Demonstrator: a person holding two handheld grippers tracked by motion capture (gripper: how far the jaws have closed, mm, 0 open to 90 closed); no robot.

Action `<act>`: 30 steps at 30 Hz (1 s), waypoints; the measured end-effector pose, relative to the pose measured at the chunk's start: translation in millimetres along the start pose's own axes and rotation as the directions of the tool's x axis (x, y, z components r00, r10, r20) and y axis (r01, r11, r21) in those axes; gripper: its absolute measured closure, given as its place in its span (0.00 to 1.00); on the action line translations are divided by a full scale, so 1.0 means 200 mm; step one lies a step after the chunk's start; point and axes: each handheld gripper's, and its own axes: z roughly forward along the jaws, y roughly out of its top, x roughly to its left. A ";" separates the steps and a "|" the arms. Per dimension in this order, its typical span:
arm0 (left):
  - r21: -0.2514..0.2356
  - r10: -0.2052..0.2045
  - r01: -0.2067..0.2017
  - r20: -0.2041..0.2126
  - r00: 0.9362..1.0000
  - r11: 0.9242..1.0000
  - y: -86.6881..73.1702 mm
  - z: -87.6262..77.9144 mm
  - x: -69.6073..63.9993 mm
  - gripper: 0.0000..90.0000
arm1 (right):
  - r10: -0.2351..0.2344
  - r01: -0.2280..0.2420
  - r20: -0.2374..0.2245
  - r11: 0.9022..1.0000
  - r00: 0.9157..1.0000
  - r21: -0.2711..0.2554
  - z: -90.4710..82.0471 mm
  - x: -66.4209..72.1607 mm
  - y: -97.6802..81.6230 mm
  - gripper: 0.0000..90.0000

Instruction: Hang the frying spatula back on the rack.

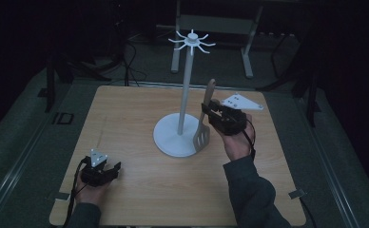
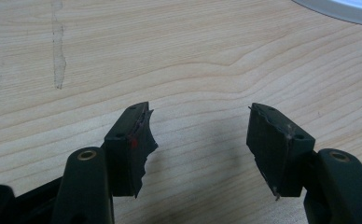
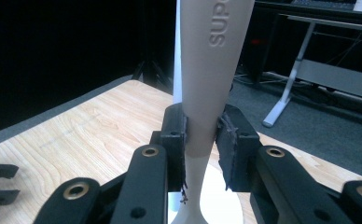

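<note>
Clamping a spatula [image 3: 206,84] by its handle, the right gripper [image 3: 201,140] has both jaws pressed flat against the beige shaft; raised letters "SUP" run up the handle above the grip. From the high view, right gripper [image 1: 210,113] sits above the table's right-centre, held by a hand [image 1: 238,142] in a dark sleeve. Spatula [image 1: 205,118] stands near upright, slotted blade down, handle tip up. Blade hangs at the right edge of the stand's round base [image 1: 170,140]; touching or just above it, cannot tell.

Stand [image 1: 186,80]: white, thin pole rising from the base, ring of hooks [image 1: 192,40] at top. Spatula just right of the pole, apart from it.

Left gripper [image 2: 200,140]: jaws spread wide, nothing between them, bare wood grain beneath. Torn padding on the inner face of one jaw. Base rim [image 2: 342,9] shows at the upper right corner of that view. In the high view, left gripper [image 1: 111,171] lies low at the table's [image 1: 125,118] near-left corner, well apart from the stand.

Room beyond table dark; desk legs [image 1: 247,52] faintly visible behind.
</note>
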 end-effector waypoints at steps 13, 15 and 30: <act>0.000 -0.001 0.001 0.000 1.000 1.000 0.00 0.00 0.00 0.45 | 0.000 0.000 0.001 1.000 1.000 -0.004 0.02 -0.02 0.09 0.82; 0.000 -0.001 0.001 0.000 1.000 1.000 0.00 0.00 0.00 0.45 | -0.004 0.004 0.000 1.000 1.000 -0.009 0.01 -0.02 0.11 0.82; 0.001 -0.001 0.001 0.000 1.000 1.000 0.00 0.00 0.00 0.45 | -0.005 0.005 0.003 1.000 1.000 -0.012 0.02 -0.03 0.17 0.82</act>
